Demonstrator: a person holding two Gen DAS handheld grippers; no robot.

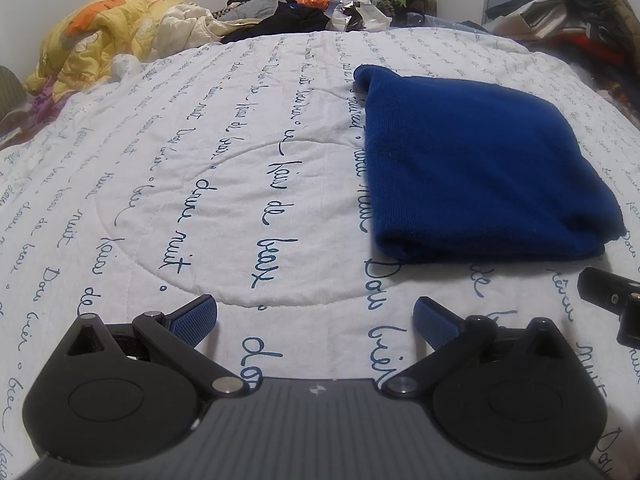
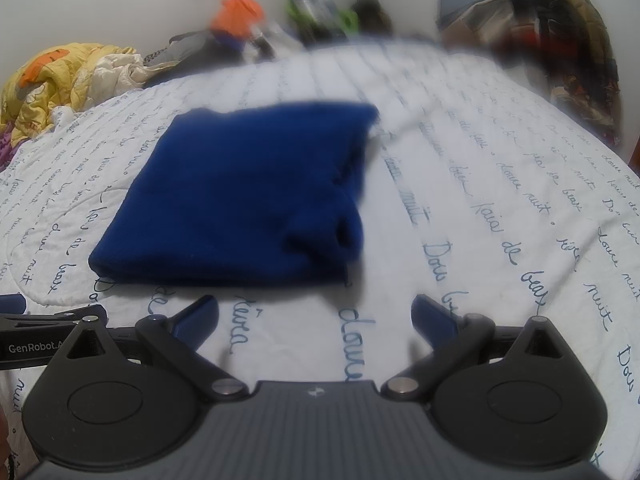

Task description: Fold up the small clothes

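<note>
White quilt (image 1: 280, 128) with blue handwriting covers the bed, and we see the blue garment (image 1: 472, 168) lying on it folded into a thick rectangle — flat, touching neither tool. Our left tool (image 1: 316, 320) is spread wide and holds nothing, just before the near fold and to its left. Our right tool (image 2: 316, 320) (that view is blurred) is likewise released. Heaped clothes (image 1: 100, 36) line the far edge.
</note>
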